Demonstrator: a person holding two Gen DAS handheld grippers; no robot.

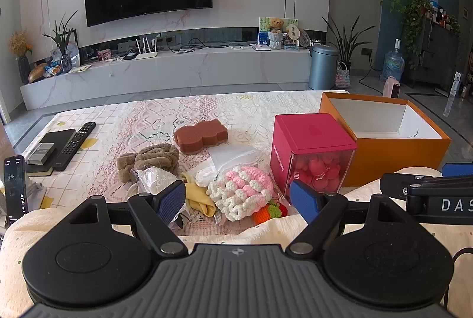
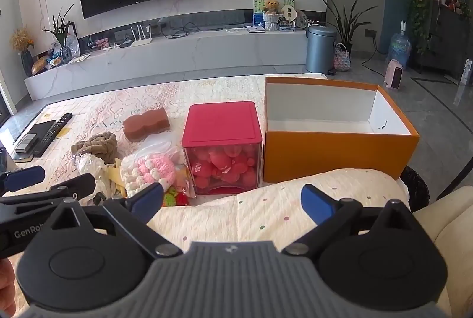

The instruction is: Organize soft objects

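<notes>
Two containers sit before you: the orange box (image 2: 337, 152) is empty, the red-lidded clear cube (image 2: 221, 146) holds pink soft pieces. Your left hand-held gripper (image 1: 238, 198) and right hand-held gripper (image 2: 233, 199) are spread wide, pinching nothing.

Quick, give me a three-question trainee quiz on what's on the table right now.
1. True or false: the orange box holds soft items.
2. What lies beside the brown towel, further from the camera: A sponge, B remote, C phone?
3. Fill in: the jaws of the left hand-held gripper stand ____.

Key: 1 false, no soft items show inside it; 2 A, the brown sponge; 3 open, nothing held.
</notes>
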